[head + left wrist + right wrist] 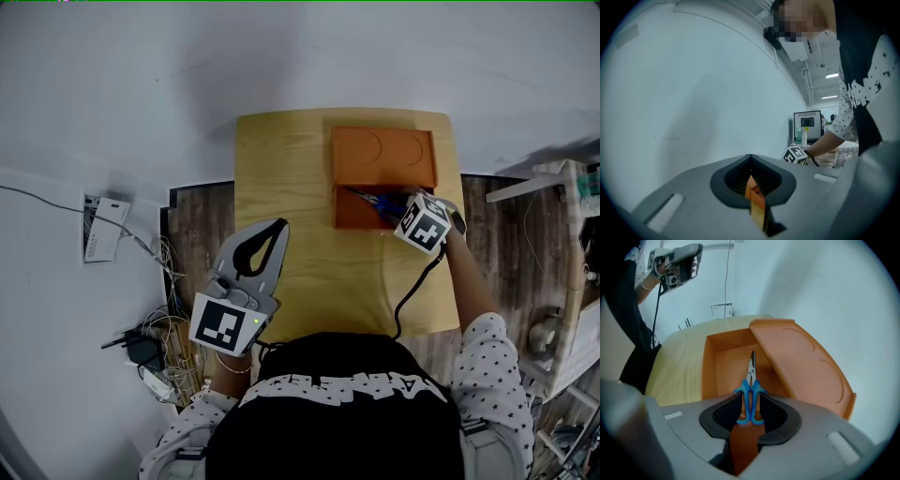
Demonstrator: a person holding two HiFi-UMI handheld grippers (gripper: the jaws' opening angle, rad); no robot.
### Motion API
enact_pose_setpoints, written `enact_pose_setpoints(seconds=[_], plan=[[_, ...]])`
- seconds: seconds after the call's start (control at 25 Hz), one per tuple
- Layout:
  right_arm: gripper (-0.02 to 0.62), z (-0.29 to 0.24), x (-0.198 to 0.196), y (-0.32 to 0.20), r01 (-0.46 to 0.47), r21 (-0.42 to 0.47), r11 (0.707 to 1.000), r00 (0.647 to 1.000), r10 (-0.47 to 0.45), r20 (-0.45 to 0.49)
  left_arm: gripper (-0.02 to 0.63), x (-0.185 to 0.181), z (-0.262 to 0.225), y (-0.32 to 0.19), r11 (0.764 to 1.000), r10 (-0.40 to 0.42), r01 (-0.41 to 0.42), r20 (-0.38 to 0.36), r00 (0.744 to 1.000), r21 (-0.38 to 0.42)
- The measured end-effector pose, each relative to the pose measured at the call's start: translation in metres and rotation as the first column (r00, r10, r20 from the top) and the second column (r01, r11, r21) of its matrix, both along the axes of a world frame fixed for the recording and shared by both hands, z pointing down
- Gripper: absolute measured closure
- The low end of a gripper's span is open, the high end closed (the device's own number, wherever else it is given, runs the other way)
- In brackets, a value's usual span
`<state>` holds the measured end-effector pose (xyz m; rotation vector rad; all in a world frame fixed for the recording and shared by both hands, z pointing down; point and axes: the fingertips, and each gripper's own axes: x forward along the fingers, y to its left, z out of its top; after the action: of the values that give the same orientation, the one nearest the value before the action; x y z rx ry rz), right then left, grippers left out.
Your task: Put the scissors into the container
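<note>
Blue-handled scissors (373,200) (751,380) lie in the open orange container (349,217) (708,366), blades pointing away from my right gripper (392,212) (750,405). That gripper points steeply down into the container. It is open, its jaws standing on either side of the blue handles without pressing on them. The container's lid (382,155) (801,362) is swung back behind the box. My left gripper (278,225) (750,156) hovers over the wooden table's (300,272) left edge, shut and holding nothing.
The container sits at the small table's far right part. Cables and a power strip (150,349) lie on the floor at the left, near a white box (101,228). A shelf frame (562,187) stands to the right. A white wall lies behind.
</note>
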<state>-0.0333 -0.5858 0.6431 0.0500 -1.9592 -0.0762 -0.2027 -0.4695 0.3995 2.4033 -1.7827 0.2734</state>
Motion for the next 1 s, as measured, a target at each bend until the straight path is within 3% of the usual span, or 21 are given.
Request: enact_pose_setpoints(seconds=[0.12, 0.2, 0.24, 0.4, 0.56, 0.72, 1.0], plan=[[0.487, -0.013, 0.000, -0.005, -0.086, 0.029, 0.996, 0.993, 0.083, 0.079, 0.604, 0.005, -0.002, 0.000, 1.000, 0.013, -0.013, 0.003, 1.000, 0.009], [0.570, -0.026, 0.001, -0.008, -0.156, 0.071, 0.985, 0.978, 0.144, 0.154, 0.604, 0.011, -0.004, 0.001, 1.000, 0.026, -0.026, 0.005, 1.000, 0.012], [0.581, -0.032, 0.003, -0.008, -0.184, 0.087, 0.979, 0.968, 0.165, 0.189, 0.604, 0.014, -0.004, 0.001, 0.999, 0.032, -0.032, 0.006, 0.999, 0.014], [0.582, -0.062, 0.007, 0.004, -0.254, 0.132, 0.958, 0.930, 0.205, 0.304, 0.604, 0.028, -0.008, 0.000, 0.998, 0.059, -0.060, 0.008, 0.998, 0.021], [0.583, -0.097, 0.014, 0.018, -0.355, 0.149, 0.923, 0.862, 0.261, 0.434, 0.604, 0.045, -0.010, -0.002, 0.994, 0.101, -0.101, 0.010, 0.995, 0.032], [0.583, -0.133, 0.030, 0.034, -0.480, 0.085, 0.873, 0.749, 0.357, 0.558, 0.604, 0.070, -0.014, -0.003, 0.987, 0.155, -0.155, 0.011, 0.988, 0.044], [0.583, -0.192, 0.067, 0.055, -0.613, -0.165, 0.773, 0.461, 0.519, 0.720, 0.604, 0.109, -0.024, 0.000, 0.970, 0.235, -0.235, 0.005, 0.972, 0.067]])
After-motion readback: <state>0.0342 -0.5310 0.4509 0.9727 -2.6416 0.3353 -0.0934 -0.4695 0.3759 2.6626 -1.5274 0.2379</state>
